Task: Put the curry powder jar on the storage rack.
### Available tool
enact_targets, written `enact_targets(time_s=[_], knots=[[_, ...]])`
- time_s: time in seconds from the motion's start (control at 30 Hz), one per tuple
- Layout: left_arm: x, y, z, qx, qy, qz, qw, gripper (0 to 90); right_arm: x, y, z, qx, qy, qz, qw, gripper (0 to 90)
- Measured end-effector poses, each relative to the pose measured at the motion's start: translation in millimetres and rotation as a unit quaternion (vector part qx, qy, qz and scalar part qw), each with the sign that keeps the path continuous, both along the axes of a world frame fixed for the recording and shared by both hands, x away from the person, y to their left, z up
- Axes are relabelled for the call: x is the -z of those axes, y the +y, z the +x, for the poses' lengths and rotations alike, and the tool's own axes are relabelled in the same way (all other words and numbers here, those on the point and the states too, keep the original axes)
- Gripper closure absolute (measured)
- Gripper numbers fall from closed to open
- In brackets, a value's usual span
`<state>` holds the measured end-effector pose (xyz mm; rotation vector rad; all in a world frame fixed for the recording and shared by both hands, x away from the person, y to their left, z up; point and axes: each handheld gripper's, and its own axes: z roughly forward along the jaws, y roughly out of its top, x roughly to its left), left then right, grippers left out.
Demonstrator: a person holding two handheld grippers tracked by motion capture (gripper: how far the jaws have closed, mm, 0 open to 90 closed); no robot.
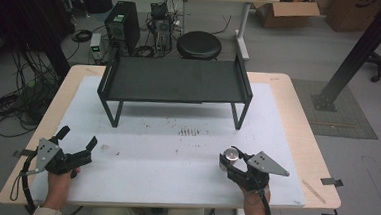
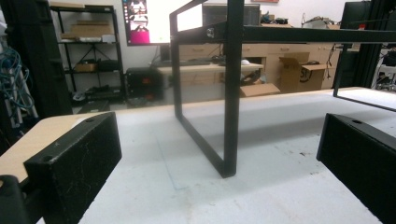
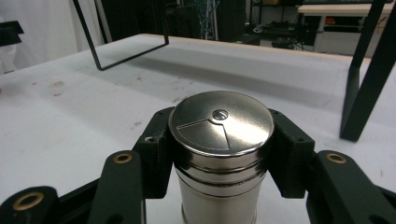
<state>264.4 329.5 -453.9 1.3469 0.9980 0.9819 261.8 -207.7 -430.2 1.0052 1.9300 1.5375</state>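
Workshop floor is seen round a light wooden table [image 1: 297, 124] covered by a white mat [image 1: 176, 151] with dark specks. Black metal stand [image 1: 175, 81] is set on the mat, beyond both claws and roughly midway between them. Left claw [image 1: 79, 139] is held by the left hand [image 1: 60, 179] near the mat's near-left part; its jaws are spread wide with nothing between them. From the left claw view, the stand's nearest leg [image 2: 232, 93] is framed straight ahead between the two jaws, well apart from them, with bare mat under them. Right claw [image 1: 231, 161] is held by the right hand [image 1: 255, 199] near the near-right part of the mat, jaws closed on a steel shaker [image 3: 219, 149]. Shaker is held upright, clamped just under its lid from both sides; a wedge-shaped panel and a small centre rivet are marked on the lid [image 3: 221, 122]. Whether the shaker's base touches the mat cannot be told. Another stand leg [image 3: 369, 79] rises ahead and to the right of this claw. A round black stool [image 1: 199, 44] and cables lie beyond the table.
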Motion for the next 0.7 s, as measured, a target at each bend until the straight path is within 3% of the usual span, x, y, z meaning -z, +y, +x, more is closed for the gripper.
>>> enact_targets(time_s=[0.27,0.7], knots=[[-0.1,0.1,0.4,0.0,0.002,-0.001,1.0,0.2,-24.3,11.0,7.4,-0.016,-0.018,-0.002,0.9997,48.8],[0.2,-0.1,-0.2,0.0,0.0,0.001,1.0,0.2,-76.4,38.5,33.5,-0.047,-0.041,-0.002,0.998,48.8]])
